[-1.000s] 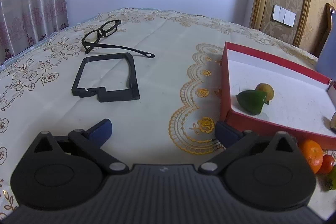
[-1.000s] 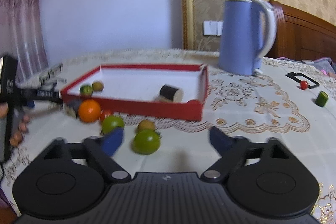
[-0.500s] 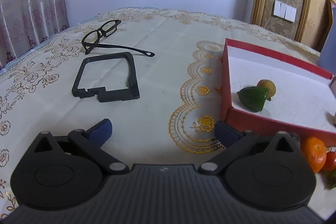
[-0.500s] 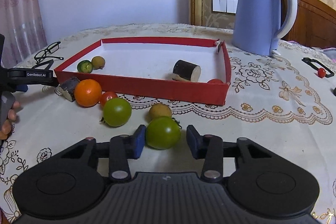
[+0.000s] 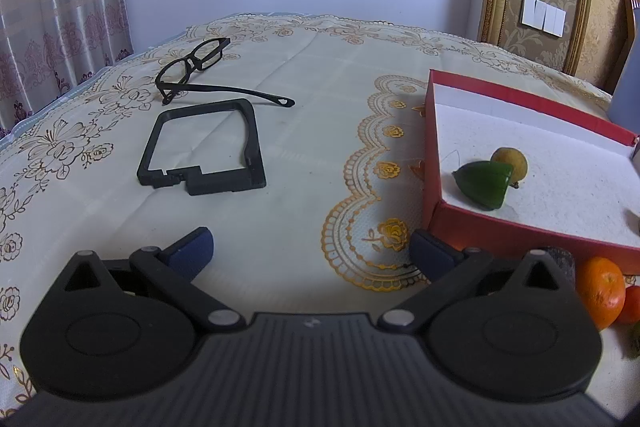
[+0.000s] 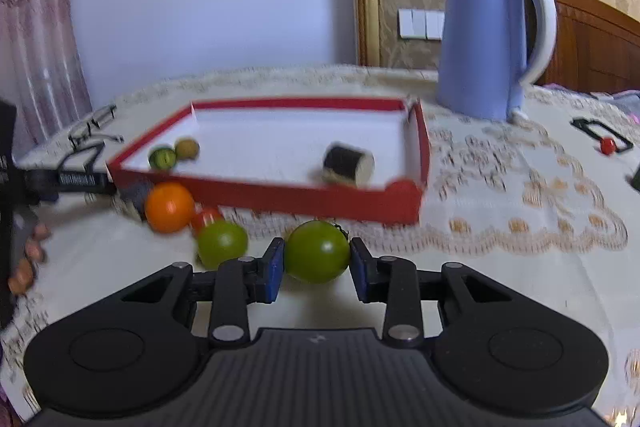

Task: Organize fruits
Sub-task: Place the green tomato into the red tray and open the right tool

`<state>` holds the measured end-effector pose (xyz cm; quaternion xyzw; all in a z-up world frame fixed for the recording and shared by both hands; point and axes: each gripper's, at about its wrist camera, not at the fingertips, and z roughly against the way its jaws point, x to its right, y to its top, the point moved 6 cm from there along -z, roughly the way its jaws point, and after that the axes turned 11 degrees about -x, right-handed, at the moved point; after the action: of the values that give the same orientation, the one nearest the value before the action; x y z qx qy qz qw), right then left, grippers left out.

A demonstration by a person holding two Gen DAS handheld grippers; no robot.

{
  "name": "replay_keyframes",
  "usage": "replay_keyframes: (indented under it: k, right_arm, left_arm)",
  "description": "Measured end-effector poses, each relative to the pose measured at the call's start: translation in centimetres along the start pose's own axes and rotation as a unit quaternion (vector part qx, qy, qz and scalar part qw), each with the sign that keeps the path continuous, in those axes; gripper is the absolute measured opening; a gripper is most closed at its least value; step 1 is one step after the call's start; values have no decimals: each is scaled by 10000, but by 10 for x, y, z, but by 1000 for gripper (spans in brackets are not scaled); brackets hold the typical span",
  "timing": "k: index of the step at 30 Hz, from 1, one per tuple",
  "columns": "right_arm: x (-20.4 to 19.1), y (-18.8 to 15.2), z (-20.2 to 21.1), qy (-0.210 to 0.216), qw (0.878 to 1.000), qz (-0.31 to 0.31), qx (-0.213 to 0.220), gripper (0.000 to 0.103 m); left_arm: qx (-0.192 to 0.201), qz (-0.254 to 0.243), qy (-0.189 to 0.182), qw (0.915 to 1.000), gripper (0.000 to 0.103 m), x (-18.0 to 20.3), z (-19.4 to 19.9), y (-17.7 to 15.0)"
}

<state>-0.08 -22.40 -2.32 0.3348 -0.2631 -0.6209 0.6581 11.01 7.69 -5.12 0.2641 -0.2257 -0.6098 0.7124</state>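
Green tomato (image 6: 317,251) sits squeezed in the right hand-held gripper (image 6: 317,269), in front of the red tray (image 6: 280,193). Round and smooth, it might slip out. The left hand-held gripper (image 5: 310,251) waits wide open.

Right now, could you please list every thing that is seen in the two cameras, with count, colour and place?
box: 1, red, white inside, table middle
green tomatoes: 2, one in right tongs, one beside it on table
orange: 1, before the box
red tomato: 1, beside orange
small fruits in box: 2, green, yellow
cylinder: 1, black, in box
kettle: 1, blue, behind box
glasses: 1, black
frame: 1, black, near glasses
left tongs: open
right tongs: shut on tomato
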Motion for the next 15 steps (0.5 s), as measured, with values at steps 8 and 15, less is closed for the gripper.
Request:
replay_keyframes:
  k: [8,15]
  right_arm:
    - [-16,55,-30,60,9993,351,82,34]
    - [-29,76,-81,-85,9980,582,-247,33]
  left_arm:
    - [0,2,-2,10000,103,0,0,0]
    - [0,2,-1,10000,103,0,0,0]
